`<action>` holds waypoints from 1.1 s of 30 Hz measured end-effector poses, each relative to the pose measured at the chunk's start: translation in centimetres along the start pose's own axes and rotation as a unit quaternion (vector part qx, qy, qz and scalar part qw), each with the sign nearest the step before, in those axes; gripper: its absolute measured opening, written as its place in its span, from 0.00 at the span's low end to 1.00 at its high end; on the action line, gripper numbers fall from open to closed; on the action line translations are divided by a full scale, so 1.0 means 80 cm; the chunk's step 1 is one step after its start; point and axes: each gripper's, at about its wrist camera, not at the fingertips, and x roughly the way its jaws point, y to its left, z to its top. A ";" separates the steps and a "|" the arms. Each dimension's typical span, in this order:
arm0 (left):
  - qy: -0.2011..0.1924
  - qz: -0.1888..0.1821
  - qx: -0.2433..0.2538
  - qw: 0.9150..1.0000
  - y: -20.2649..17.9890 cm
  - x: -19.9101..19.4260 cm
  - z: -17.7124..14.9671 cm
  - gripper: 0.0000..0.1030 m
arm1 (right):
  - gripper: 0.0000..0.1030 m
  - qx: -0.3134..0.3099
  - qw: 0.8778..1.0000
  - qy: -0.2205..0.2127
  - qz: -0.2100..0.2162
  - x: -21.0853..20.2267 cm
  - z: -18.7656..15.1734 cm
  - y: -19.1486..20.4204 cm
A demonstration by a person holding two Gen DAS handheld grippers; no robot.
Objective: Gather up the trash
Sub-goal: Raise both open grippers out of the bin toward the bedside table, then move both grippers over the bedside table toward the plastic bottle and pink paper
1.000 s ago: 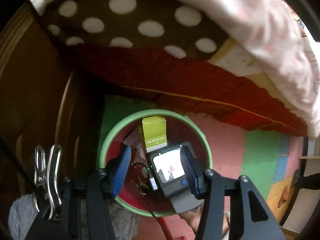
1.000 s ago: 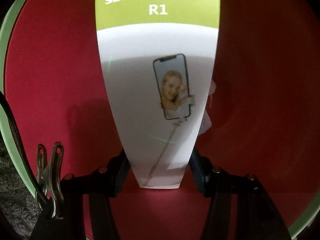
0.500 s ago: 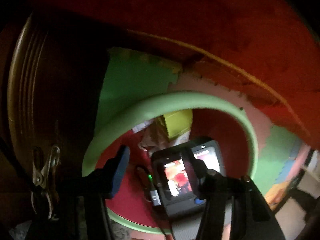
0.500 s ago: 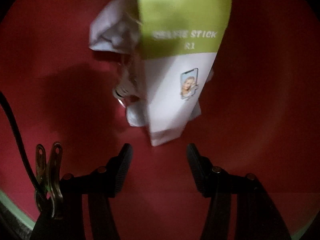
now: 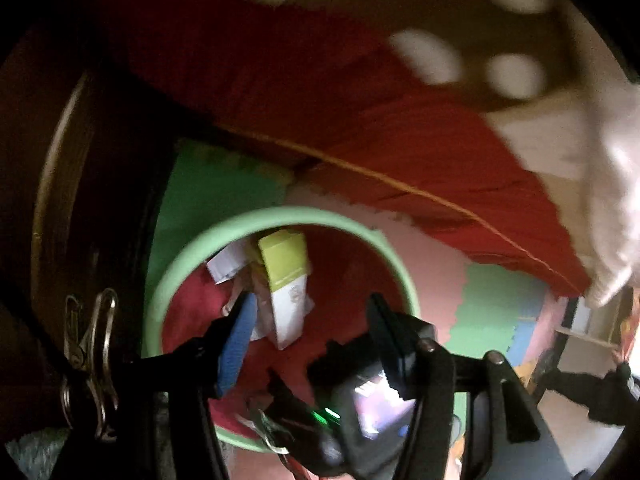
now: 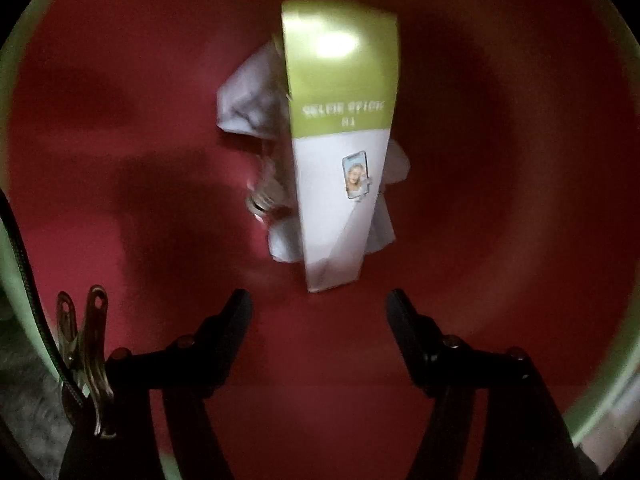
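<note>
Bins: one round bin (image 5: 182, 264), red inside with a pale green rim, standing on a floor of green, pink and blue foam mats (image 5: 216, 184).
Boxes: one tall box (image 6: 340, 140), lime green at the top and white below with a small phone picture, lying inside the bin on the red bottom.
Paper: crumpled white scraps (image 6: 244, 100) tucked under and beside the box, at least two; the exact count is hard to tell.
Left gripper (image 5: 310, 336): one, with blue pads, poised over the bin mouth; its jaws are opening and nothing sits between them.
Right gripper (image 6: 318, 308): one, black-fingered, down inside the bin; its jaws are opening wide, empty, with the box lying just beyond the fingertips and apart from them.
Clips: one metal clip (image 5: 90, 356) on the left gripper, one (image 6: 82, 340) on the right.
Cloth: one brown fabric with white dots (image 5: 400, 16) above, over a red drape (image 5: 320, 92).
</note>
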 end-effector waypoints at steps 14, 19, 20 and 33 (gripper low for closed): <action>-0.217 -0.005 0.102 0.971 -0.047 -0.190 -0.092 0.58 | 0.69 0.013 0.949 -0.304 0.079 -0.201 -0.115 -0.010; -0.287 -0.012 0.107 0.952 -0.049 -0.260 -0.119 0.58 | 0.69 0.014 0.926 -0.370 0.078 -0.264 -0.146 -0.003; -0.298 -0.019 0.106 0.948 -0.048 -0.274 -0.125 0.58 | 0.69 0.014 0.921 -0.380 0.079 -0.272 -0.149 -0.002; -0.459 -0.042 0.070 0.885 0.019 -0.449 -0.229 0.58 | 0.71 -0.110 0.789 -0.600 0.075 -0.440 -0.240 0.102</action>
